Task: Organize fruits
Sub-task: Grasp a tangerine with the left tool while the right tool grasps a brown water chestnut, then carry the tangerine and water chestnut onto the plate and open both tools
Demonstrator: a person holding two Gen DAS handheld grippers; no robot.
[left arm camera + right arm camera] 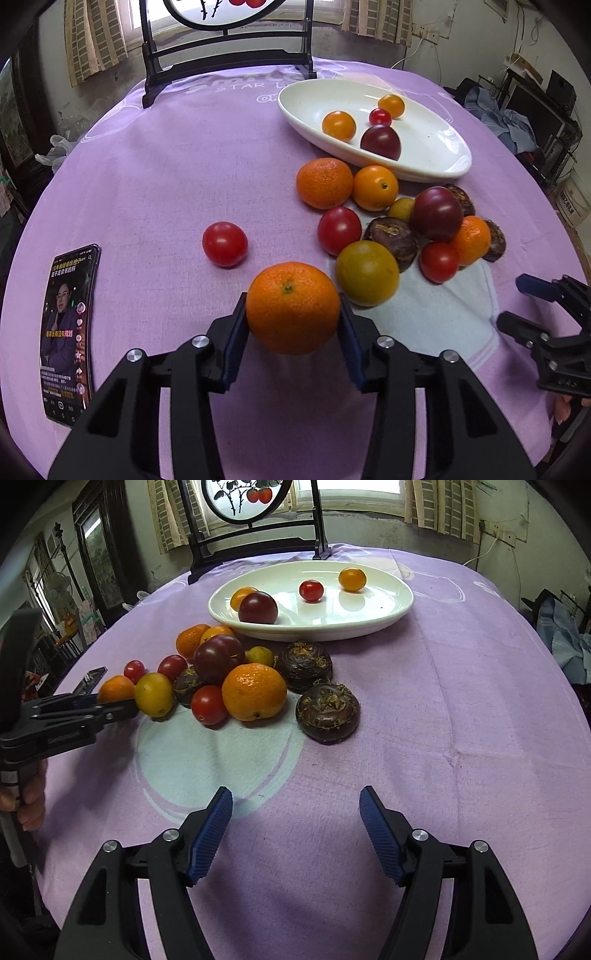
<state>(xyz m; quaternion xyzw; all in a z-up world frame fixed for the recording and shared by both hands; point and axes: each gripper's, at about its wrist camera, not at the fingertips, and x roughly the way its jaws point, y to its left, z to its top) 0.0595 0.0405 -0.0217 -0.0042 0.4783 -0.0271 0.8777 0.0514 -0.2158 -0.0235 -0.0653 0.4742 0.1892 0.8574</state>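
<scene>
A tangerine [293,307] sits low in the middle of the left wrist view, clasped between the two blue pads of the left gripper [293,325], which press on its left and right sides. Whether it rests on the purple tablecloth [155,177] or hangs just above it is hard to tell from this angle.

Just right of it lies a greenish-yellow fruit [366,272], and beyond that, toward the middle right, the heap of loose fruit [406,218]: tangerines, red tomatoes, dark plums and brown water chestnuts. A single red tomato [224,243] lies apart, left of the heap. In the upper right stands the white oval dish [436,158], holding two small orange fruits, a small red tomato and a dark plum.

A phone [68,332] with a lit screen lies at the lower left.

In the right wrist view the right gripper [295,823] hovers at the bottom centre, fingers spread wide with only bare cloth between them. A hand [31,794] shows at the left edge.
</scene>
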